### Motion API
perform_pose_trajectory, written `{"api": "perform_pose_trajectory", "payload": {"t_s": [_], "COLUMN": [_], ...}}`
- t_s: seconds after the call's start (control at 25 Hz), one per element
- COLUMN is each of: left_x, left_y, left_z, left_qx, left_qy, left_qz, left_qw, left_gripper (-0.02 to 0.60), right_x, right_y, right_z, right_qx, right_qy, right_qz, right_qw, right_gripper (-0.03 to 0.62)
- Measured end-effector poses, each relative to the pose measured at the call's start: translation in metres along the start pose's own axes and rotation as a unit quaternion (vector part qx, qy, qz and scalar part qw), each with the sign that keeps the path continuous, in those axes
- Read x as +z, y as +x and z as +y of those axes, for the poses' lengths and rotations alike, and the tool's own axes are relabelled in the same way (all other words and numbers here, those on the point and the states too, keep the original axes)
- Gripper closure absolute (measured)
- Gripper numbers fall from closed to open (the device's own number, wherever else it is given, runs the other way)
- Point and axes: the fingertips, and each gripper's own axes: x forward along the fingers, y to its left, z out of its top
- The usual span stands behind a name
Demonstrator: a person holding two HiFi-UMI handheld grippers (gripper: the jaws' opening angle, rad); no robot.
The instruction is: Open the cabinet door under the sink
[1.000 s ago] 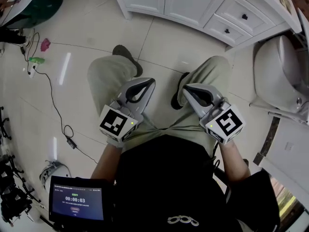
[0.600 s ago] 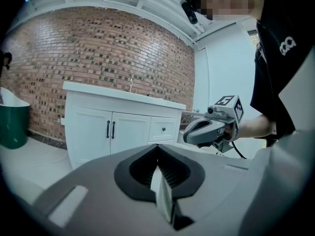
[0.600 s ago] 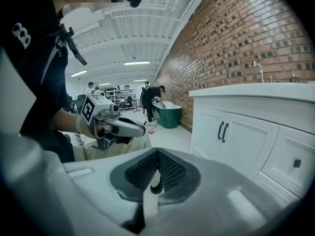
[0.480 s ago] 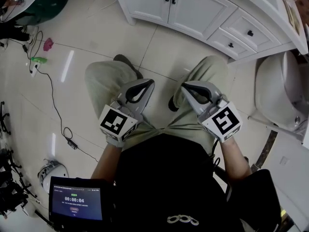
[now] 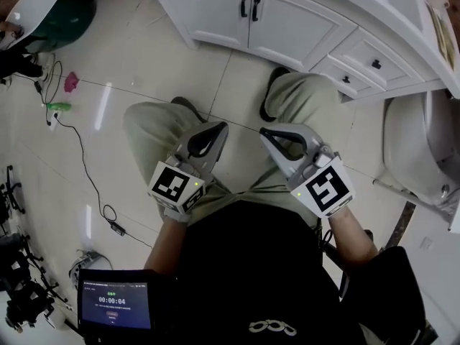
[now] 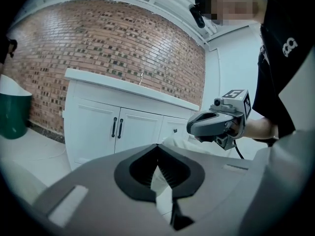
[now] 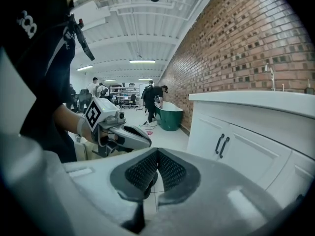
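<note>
The white sink cabinet runs along the top of the head view, its two doors shut, with a pair of black handles where they meet. The same handles show in the left gripper view, and the handles appear again in the right gripper view. My left gripper and right gripper hover side by side over the person's knees, well short of the doors. Both are shut with nothing between the jaws. Each gripper view shows the other one: the right gripper and the left gripper.
Drawers with black knobs sit right of the doors, and a white toilet stands further right. A black cable trails over the tiled floor at left, near a green tub. A screen with a timer is at lower left. People stand far off.
Both grippers have moved toward the cabinet, which now shows more of its doors and handles. The person's right foot has stepped forward. The jaws stayed shut.
</note>
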Motion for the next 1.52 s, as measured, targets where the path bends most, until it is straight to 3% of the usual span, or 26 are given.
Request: {"api": "perform_pose_trajectory", "payload": {"t_s": [0.68, 1.04, 1.52], "left_x": [0.013, 0.036, 0.045], "left_y": [0.066, 0.117, 0.196], "left_z": [0.066, 0.084, 0.137], "left_qx": [-0.01, -0.035, -0.008], "left_qy": [-0.006, 0.051, 0.083], "left_qz": [0.009, 0.019, 0.042], "left_qw": [0.9999, 0.9979, 0.9956], "left_gripper": [0.566, 0.566, 0.566], "right_x": [0.004, -0.005, -0.028], "right_y": [0.028, 0.015, -0.023], "right_z": [-0.084, -0.104, -0.126], "right_qx": [-0.023, -0.047, -0.096], "right_qy": [0.038, 0.062, 0.091], "right_qz": [0.006, 0.015, 0.007], "right_qw": [0.999, 0.997, 0.991], "right_gripper": [0.603, 0.603, 0.603]}}
